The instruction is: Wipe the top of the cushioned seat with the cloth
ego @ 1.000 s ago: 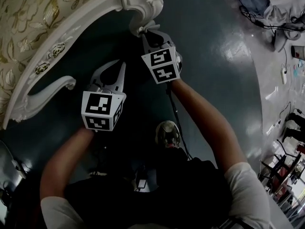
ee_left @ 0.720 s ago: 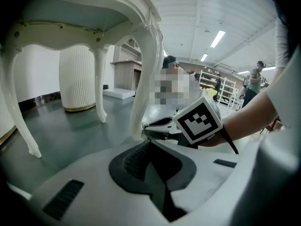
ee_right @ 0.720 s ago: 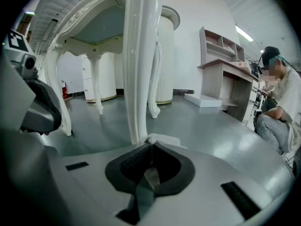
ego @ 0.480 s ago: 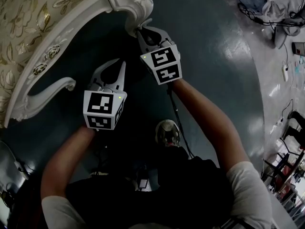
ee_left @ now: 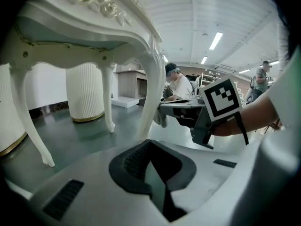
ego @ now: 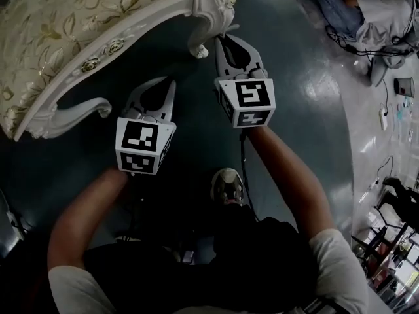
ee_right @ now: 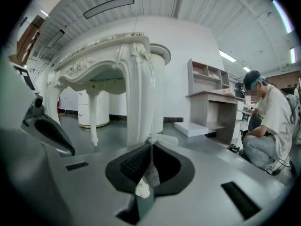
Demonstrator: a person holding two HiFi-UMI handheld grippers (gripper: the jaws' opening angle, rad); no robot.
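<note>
Dark, glossy floor (ego: pixel 294 77) is filling the room beneath both tools, with desks and a crouching person far off to the right. The right gripper (ego: pixel 226 43) is pinching the cloth (ee_right: pixel 149 172): its jaws are pressing together on a thin fold, a small tuft poking out past the tips and the rest bunching back between the pads. Just beyond those tips the carved white leg (ee_right: pixel 138 93) of the cushioned seat (ego: pixel 78 25) is standing, and the gold-flowered top is lying up and to the left, not yet touched by the cloth. The left gripper (ego: pixel 169 84) is hovering nearer and further left, its jaws pressed together on nothing, close to the seat's curved rail. The grip is looking slight, so the fold is likely to slip free once the cloth is dragging across raised upholstery. The hard jaw tips are also risking a knock against the carved corner, being so near it.
</note>
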